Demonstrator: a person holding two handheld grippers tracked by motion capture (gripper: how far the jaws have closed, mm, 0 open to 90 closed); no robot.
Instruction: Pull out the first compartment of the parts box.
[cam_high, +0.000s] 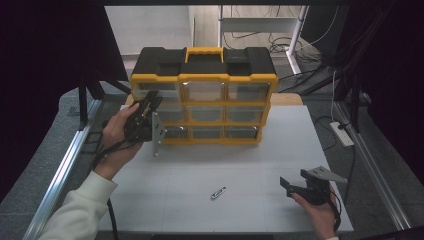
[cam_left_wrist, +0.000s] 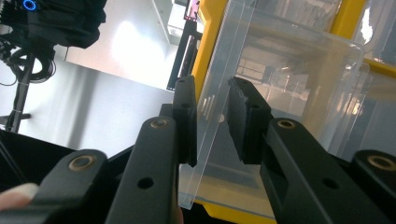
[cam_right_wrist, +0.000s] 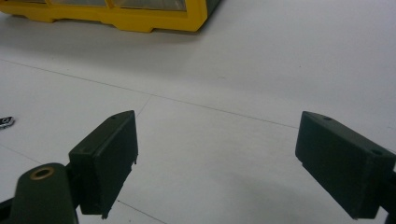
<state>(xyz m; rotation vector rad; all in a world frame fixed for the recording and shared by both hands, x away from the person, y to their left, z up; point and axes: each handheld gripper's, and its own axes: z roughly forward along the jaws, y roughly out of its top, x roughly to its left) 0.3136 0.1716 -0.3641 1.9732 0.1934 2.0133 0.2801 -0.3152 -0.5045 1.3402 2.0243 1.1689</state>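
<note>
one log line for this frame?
left gripper: jaws around clear drawer front, organizer | right gripper: open over table | small part: untouched

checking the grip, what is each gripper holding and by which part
Left gripper straddles the front wall of a clear drawer; pad contact cannot be told. Right gripper holds nothing.

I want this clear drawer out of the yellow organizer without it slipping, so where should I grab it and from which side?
Take the clear drawer by its thin front lip, coming straight at the organizer's front, with one jaw on each face. The lip stands proud of the yellow frame and is flat and narrow. The left gripper straddles it that way.
</note>
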